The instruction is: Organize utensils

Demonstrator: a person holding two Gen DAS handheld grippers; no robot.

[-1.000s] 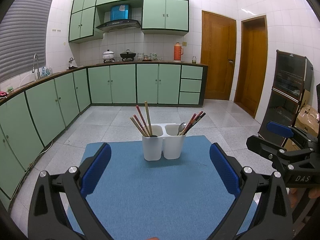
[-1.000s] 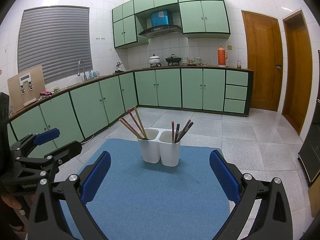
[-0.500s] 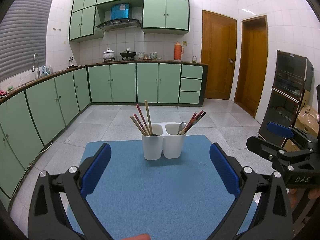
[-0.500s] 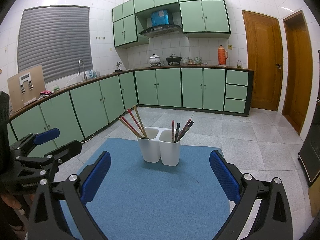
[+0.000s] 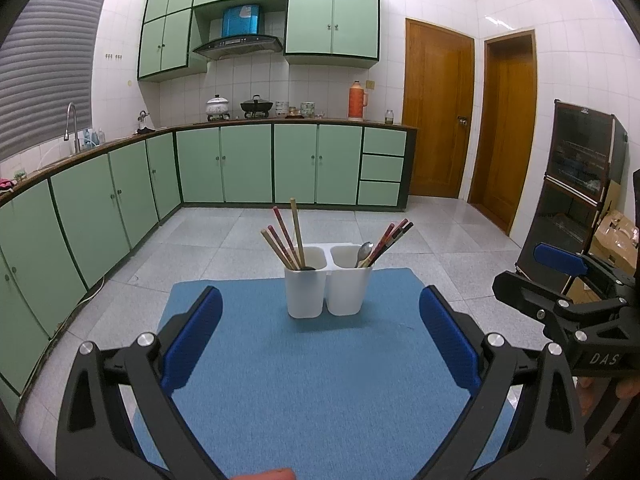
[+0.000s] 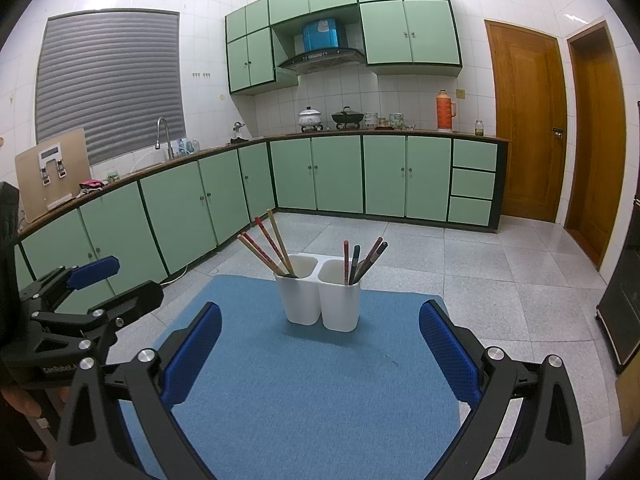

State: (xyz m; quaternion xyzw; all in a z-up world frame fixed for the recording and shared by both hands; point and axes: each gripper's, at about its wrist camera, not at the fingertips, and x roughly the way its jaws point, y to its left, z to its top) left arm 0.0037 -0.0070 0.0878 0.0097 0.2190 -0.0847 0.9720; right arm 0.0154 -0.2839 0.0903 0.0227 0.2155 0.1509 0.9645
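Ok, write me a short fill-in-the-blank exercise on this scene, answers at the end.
1. The white holder has ____ compartments.
2. It stands on a ____ mat.
3. The spoon sits in the ____ compartment in the left wrist view.
4. The left gripper and right gripper both have jaws that are ____.

Answers: two; blue; right; open

Black angular tongs, blue textured pads, silver screws, white lettering, second tongs alike
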